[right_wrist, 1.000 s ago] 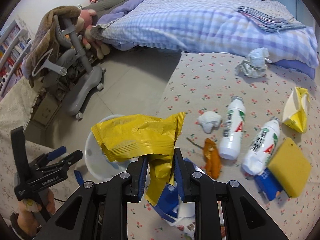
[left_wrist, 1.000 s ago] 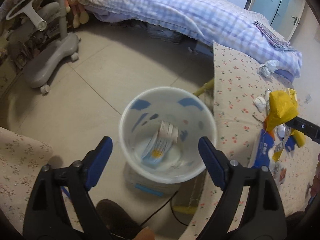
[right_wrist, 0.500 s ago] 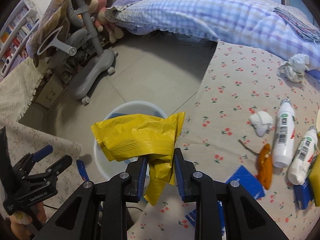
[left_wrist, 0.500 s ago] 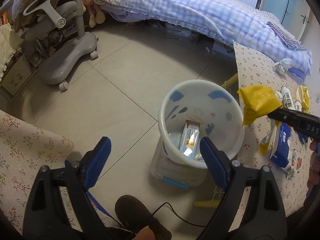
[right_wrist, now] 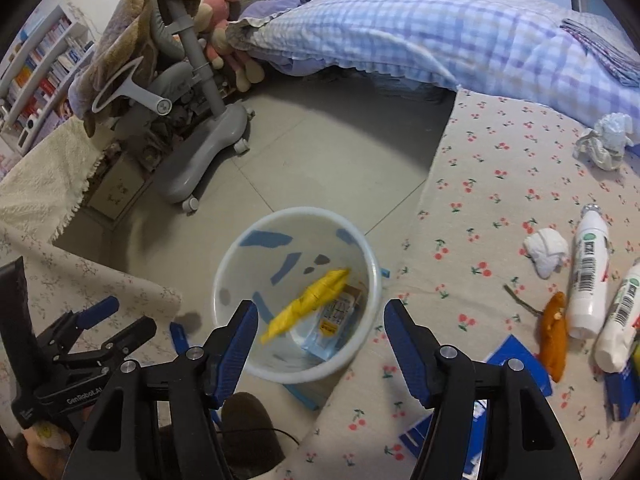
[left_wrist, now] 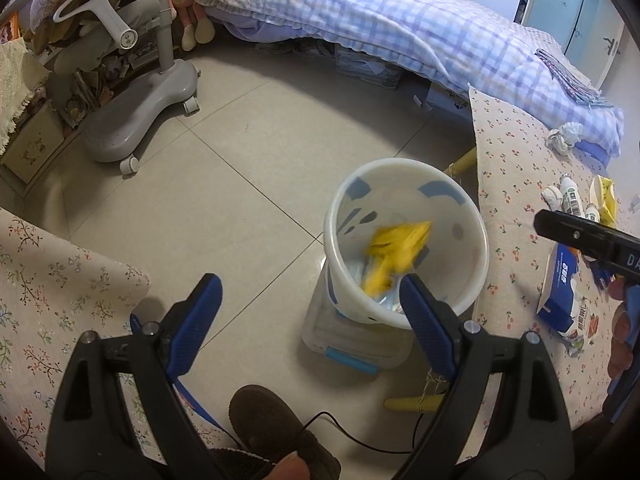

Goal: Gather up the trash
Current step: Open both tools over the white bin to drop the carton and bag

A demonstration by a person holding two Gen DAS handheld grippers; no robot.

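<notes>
Opening right tool [right_wrist: 320,330] empty above bin [right_wrist: 297,216], yellow wrapper [right_wrist: 308,304] inside, left tool [left_wrist: 310,304] spread, bottles [right_wrist: 588,276] right-view only.

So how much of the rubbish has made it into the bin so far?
Done: the white bin holds a yellow wrapper and a flat printed packet. In hand: nothing; the right gripper is opening above the bin with nothing between its fingers, and the left gripper is open and empty. Left on the cherry-print cloth: two white bottles, crumpled tissues, an orange scrap and blue packaging.
</notes>
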